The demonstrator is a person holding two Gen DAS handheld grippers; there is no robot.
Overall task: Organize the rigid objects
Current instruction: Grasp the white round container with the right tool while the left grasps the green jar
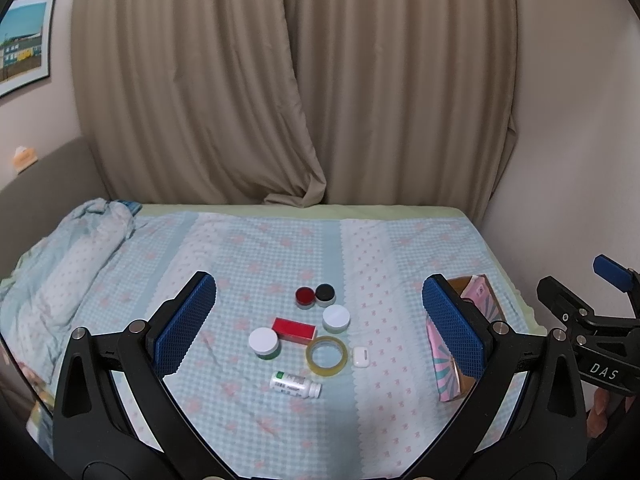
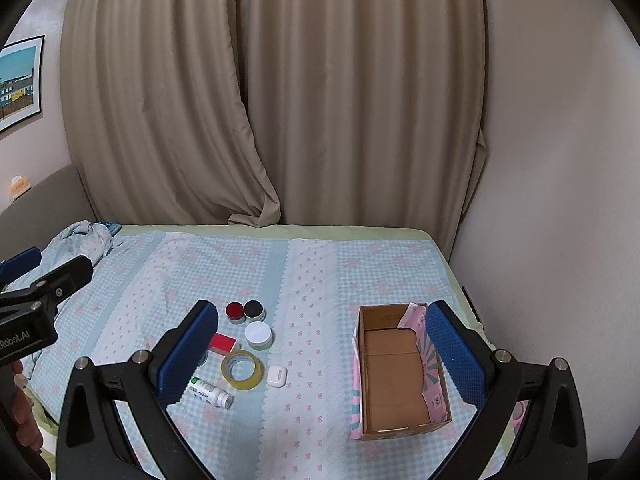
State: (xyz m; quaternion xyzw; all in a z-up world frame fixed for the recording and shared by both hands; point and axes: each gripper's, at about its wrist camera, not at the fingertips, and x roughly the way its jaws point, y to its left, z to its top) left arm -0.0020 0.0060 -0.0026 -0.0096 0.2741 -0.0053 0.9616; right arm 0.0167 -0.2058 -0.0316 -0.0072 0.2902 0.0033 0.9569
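Note:
Small objects lie grouped on the bed: a red-lidded jar (image 1: 305,297), a black-lidded jar (image 1: 325,294), two white-lidded jars (image 1: 336,319) (image 1: 263,343), a red box (image 1: 294,329), a tape roll (image 1: 327,355), a white earbud case (image 1: 361,356) and a white pill bottle (image 1: 295,385) on its side. An open cardboard box (image 2: 394,372) with pink patterned sides stands to their right, empty inside. My left gripper (image 1: 320,324) is open above the group. My right gripper (image 2: 320,348) is open, between the group and the box.
The bed has a blue-and-pink checked sheet (image 1: 280,252). A crumpled blanket (image 1: 76,256) lies at the left. Beige curtains (image 1: 296,80) hang behind the bed, and a wall (image 2: 560,200) runs close along the right.

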